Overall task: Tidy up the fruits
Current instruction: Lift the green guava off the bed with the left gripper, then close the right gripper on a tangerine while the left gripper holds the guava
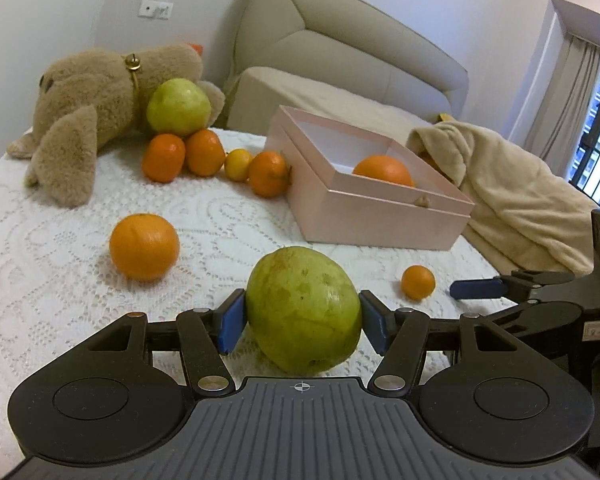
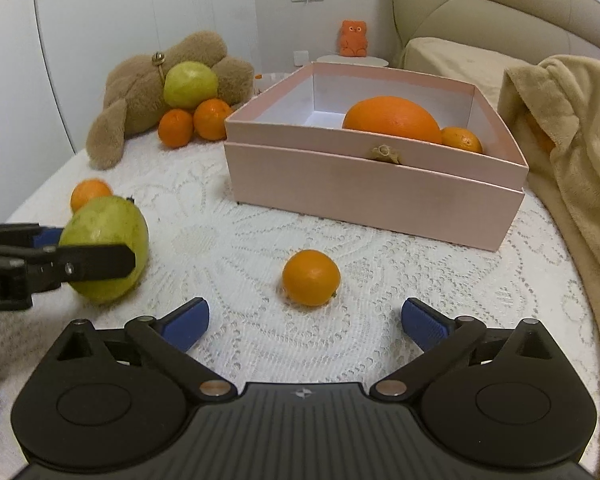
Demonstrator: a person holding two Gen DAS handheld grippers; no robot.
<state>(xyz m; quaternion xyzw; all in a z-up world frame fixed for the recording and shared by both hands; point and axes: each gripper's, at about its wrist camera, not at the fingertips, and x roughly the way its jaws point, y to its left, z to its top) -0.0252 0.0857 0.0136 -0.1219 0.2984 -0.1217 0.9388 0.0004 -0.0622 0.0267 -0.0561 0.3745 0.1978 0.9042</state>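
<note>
— Two grippers, what have they got?
— The left gripper [image 1: 303, 318] clamps a green guava [image 1: 303, 310] between its blue pads, just above the lace cloth [image 1: 40, 264]. The right gripper [image 2: 305, 320] stands wide, nothing between its jaws; a small orange [image 2: 311, 277] lies just ahead.
— Room to move?
— Bare lace runs from that orange to the pink box [image 2: 374, 196], whose near wall faces us. A big orange [image 2: 392, 118] sits inside. A beige blanket [image 2: 572, 152] crowds the box's right side.
</note>
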